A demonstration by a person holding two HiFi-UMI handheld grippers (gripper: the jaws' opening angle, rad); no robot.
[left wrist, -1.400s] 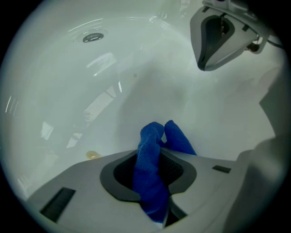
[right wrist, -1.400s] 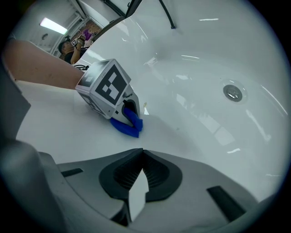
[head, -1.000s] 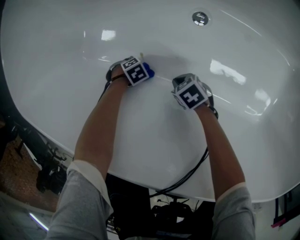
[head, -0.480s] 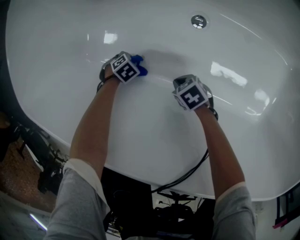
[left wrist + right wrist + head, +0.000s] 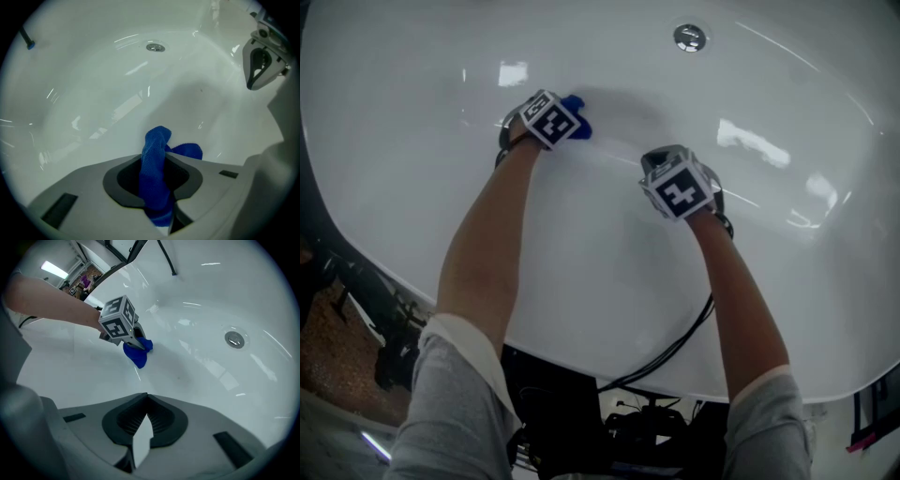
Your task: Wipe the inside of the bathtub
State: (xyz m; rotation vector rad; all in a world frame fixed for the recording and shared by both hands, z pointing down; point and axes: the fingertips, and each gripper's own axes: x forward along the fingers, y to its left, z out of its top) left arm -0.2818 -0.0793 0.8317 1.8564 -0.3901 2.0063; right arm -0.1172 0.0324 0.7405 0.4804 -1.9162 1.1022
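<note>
Bathtub in glossy white, oval and deep (image 5: 787, 84), fills the head view, and I lean over its near rim with both arms down inside. My left gripper (image 5: 551, 120) sits at about 11 o'clock from the middle of that view, its jaws clamped on a bunched blue microfibre cloth (image 5: 157, 157) whose free end presses on the tub's inner surface. My right gripper (image 5: 140, 427) hovers towards 4 o'clock from the left one, jaws closed tip to tip with nothing held; only a pale wedge of tub shows through the gap behind them. A round chrome drain (image 5: 689, 37) lies at 1 o'clock, well apart from the cloth. I see no dirt or streaks anywhere, so I cannot tell which parts are wiped. I judge the job mid-course: the cloth works the left-hand side, with the drain area and the whole 3 o'clock end left to cover.
</note>
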